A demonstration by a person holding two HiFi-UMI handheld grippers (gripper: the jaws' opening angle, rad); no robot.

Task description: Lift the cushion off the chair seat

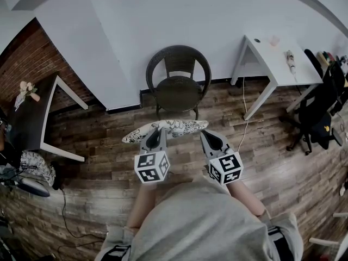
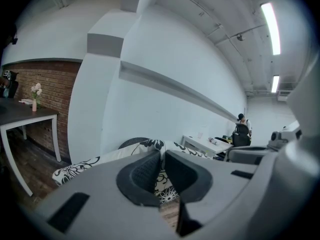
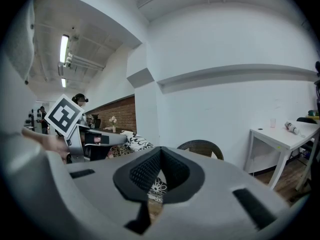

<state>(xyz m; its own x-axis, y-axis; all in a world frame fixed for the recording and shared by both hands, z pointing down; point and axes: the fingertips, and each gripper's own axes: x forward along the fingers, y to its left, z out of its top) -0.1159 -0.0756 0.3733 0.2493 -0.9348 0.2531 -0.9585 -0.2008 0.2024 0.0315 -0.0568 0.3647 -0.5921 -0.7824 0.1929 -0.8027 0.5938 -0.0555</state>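
**Cushion off the seat, hanging on two thin pinches**

On the left, the dark rectangular desk (image 1: 33, 118) stands well apart from the action, so we see little risk of a bump there.

The left gripper (image 1: 154, 137) has its jaws drawn narrow on the near edge of the flat white cushion with a black flower print (image 1: 168, 127). In the left gripper view the printed fabric sits right between the pads. The cushion hangs in the air across both grippers. It is already clear of the dark woven round-backed chair (image 1: 178, 91), whose seat is bare behind it, and it hangs above the wood plank floor (image 1: 98, 145).

The right gripper (image 1: 207, 139) is also closed narrow, biting only the edge near the cushion's right end, with patterned cloth between its jaws.

Our main worry is the grip. Both jaws catch only a thin strip of the near edge, and the rest of the cushion reaches out beyond them unsupported.

- If our hands drift apart, the fabric could pull out of one pinch, most likely on the right.
- One end would then drop and the cushion would swing from the other gripper.
- If one hand sinks more than the other, the cushion could twist and slip free to the floor.
- Moving forward again could catch the far edge on the chair's front rim.

The white desk (image 1: 277, 58) on the right is far enough away not to matter.
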